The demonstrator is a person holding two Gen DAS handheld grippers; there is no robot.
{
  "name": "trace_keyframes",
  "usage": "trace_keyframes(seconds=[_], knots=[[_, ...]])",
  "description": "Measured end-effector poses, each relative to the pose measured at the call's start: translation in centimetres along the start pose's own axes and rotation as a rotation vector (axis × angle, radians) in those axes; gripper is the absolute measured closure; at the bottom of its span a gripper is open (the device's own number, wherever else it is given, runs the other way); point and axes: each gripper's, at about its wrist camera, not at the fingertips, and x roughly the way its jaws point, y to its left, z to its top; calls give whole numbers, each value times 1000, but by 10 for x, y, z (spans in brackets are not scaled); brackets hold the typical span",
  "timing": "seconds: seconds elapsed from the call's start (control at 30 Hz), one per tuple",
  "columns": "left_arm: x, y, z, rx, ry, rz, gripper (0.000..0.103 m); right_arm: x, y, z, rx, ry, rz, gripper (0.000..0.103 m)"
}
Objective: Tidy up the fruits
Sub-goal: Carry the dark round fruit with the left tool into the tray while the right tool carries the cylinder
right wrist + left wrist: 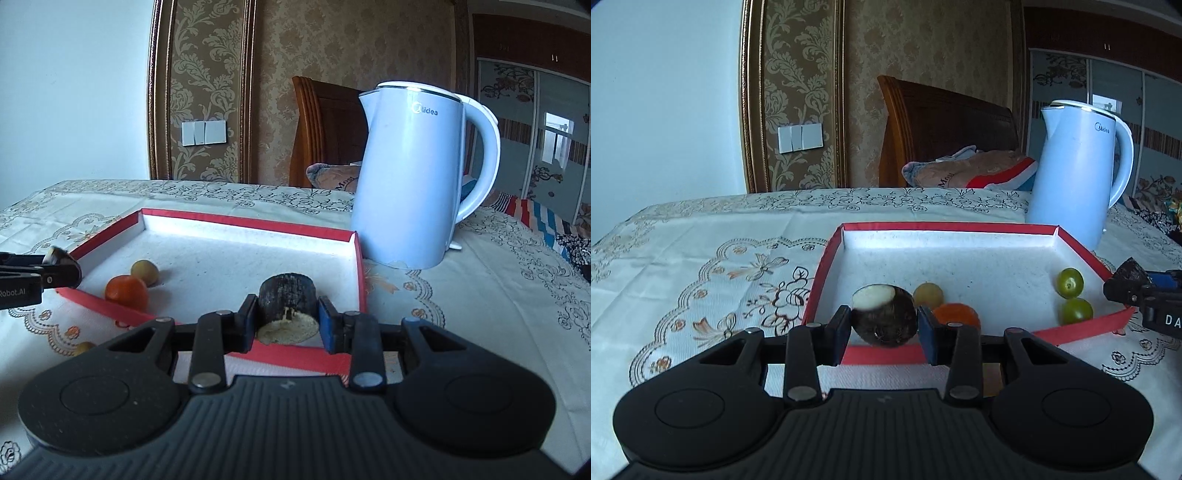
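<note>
A red-rimmed tray (960,227) with a white inside lies on the table. My left gripper (884,325) is shut on a dark water chestnut (882,321) with a white cut top, held over the tray's near rim. In the tray lie a yellow-green grape (928,294), an orange fruit (956,314) and two green grapes (1069,282). My right gripper (287,321) is shut on a second dark chestnut piece (288,302), cut face toward me, over the tray's near right corner (364,280). The orange fruit (126,291) and grape (145,272) show at left there.
A light blue Midea kettle (1078,173) stands just behind the tray's far right corner, also in the right wrist view (410,173). The table has a patterned cloth (701,258). A small yellowish fruit (84,348) lies on the cloth near the tray. A bed headboard stands beyond.
</note>
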Motion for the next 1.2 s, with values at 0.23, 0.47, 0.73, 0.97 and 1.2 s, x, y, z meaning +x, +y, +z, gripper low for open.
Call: trace_keyframes(seconds=[0.23,0.47,0.73,0.97,1.2], knots=[[23,-3,8,-3,42,0,65,12,2,7,-12,2,-17,71],[37,-1,17,-10,34,25,65,36,1,23,-13,6,-49,71],[67,-3,33,-19,43,39,65,77,1,37,-17,48,-68,71],[90,-1,38,-46,79,48,65,107,0,42,-3,108,-62,71],[99,7,35,-108,122,17,65,127,-2,36,11,196,-62,71]])
